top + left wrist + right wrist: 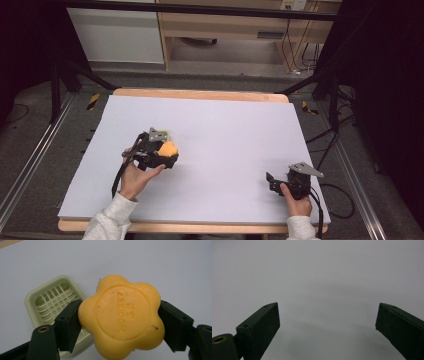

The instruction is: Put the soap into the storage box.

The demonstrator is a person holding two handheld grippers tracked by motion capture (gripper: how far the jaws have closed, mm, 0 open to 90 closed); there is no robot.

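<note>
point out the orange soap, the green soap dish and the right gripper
orange soap (121, 317), left gripper view, middle of its stamped face
green soap dish (53, 298), left gripper view, its slotted grid
right gripper (328, 325), right gripper view, midway between its open jaws

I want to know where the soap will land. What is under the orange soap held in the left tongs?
A pale green soap dish with a slatted grid lies on the white table below the soap. The soap and a jaw cover the dish's near corner, so that part cannot be seen.
</note>
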